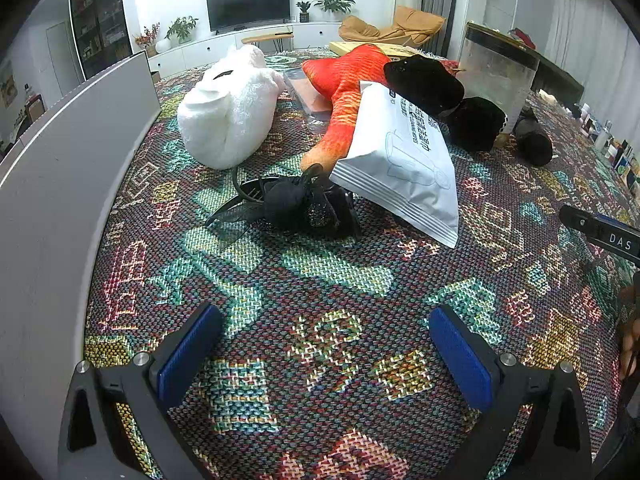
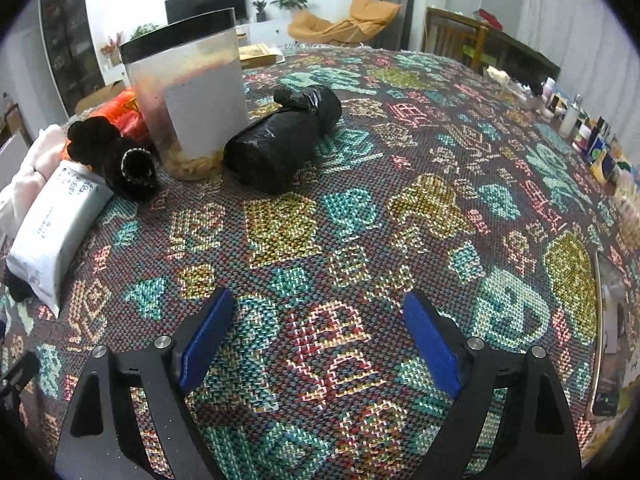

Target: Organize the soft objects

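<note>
In the left wrist view a white plush [image 1: 230, 114], an orange-red plush [image 1: 344, 92], a black plush [image 1: 440, 96], a white soft packet [image 1: 404, 160] and a black mesh bow headband [image 1: 296, 202] lie on the patterned tablecloth [image 1: 320, 320]. My left gripper [image 1: 326, 340] is open and empty, well short of the headband. In the right wrist view the black plush [image 2: 116, 156], the packet [image 2: 56, 224] and a black plastic roll [image 2: 280, 144] lie ahead. My right gripper [image 2: 320, 336] is open and empty above bare cloth.
A clear bin with a black rim [image 2: 188, 96] stands between the plush and the roll; it also shows in the left wrist view [image 1: 496, 72]. A grey box wall [image 1: 60, 184] runs along the left. Small bottles and boxes [image 2: 592, 140] line the table's right edge.
</note>
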### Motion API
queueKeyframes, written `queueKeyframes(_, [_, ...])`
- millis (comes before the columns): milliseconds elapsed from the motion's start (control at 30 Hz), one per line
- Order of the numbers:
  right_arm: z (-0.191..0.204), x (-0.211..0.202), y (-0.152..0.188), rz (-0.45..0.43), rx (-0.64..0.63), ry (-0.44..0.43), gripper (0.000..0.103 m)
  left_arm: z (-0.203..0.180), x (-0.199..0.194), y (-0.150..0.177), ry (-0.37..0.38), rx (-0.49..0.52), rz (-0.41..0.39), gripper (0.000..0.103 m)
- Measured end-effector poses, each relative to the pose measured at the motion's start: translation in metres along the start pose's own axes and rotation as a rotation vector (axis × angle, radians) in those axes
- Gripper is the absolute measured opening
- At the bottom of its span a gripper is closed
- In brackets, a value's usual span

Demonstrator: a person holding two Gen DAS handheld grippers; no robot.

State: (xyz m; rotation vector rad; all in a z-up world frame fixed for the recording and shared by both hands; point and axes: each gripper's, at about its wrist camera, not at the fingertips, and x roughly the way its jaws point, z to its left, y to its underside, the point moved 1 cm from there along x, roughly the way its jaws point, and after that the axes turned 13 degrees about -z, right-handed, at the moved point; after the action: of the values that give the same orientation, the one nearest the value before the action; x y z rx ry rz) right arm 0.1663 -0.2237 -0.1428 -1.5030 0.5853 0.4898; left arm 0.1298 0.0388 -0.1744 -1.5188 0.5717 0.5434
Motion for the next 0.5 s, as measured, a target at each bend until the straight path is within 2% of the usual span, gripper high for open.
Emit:
queueKeyframes(333, [0.0000, 0.0003, 0.0001, 0.001, 0.002, -0.001, 0.089, 0.0001, -0.0001, 0.0003, 0.001, -0.001, 0.000, 0.103])
queueKeyframes(500, [-0.0028, 0.0019, 0.0009, 0.005, 0.014, -0.002, 0.092, -0.0001, 0.0000, 0.0005, 0.001, -0.001, 0.000, 0.103])
